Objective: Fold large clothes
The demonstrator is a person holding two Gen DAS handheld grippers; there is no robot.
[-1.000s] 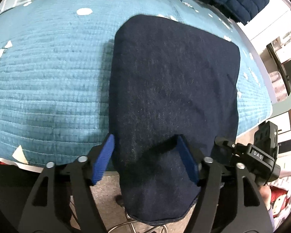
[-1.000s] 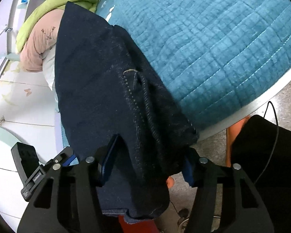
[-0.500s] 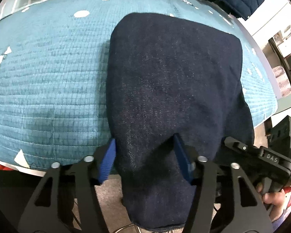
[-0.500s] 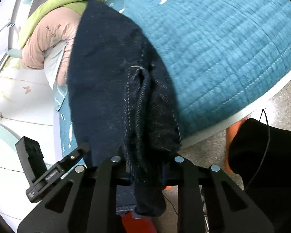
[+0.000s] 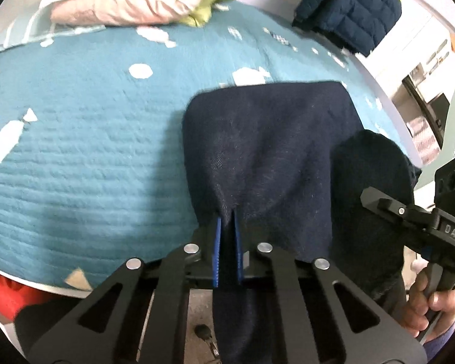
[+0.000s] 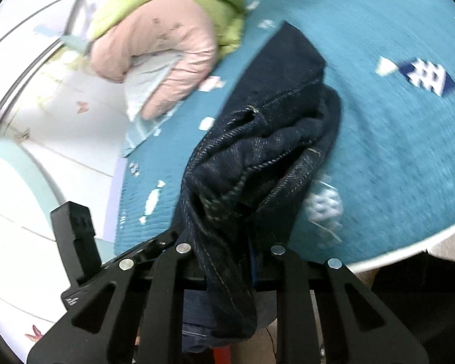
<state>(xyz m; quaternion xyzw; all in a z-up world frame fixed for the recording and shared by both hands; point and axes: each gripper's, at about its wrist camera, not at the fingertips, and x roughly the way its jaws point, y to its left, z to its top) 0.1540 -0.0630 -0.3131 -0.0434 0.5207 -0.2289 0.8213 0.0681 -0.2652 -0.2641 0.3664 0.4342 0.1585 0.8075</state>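
Teal quilted fabric with white and navy patches covers the bed [image 5: 85,139], which fills most of both views; a pink and green bundle of bedding [image 6: 166,45] is seen at the upper left of the right wrist view, and a navy padded jacket [image 5: 348,15] at the upper right of the left wrist view. The dark denim jeans [image 5: 267,151] lie at the bed's near edge, centre right in the left wrist view. The left gripper [image 5: 226,227] has just been closing and is clamped on a fold of them. The right gripper [image 6: 227,242] is closed on a bunched, stitched fold. Its pads are hidden by cloth. The right wrist view is blurred, and the jeans' lower end is cut off.
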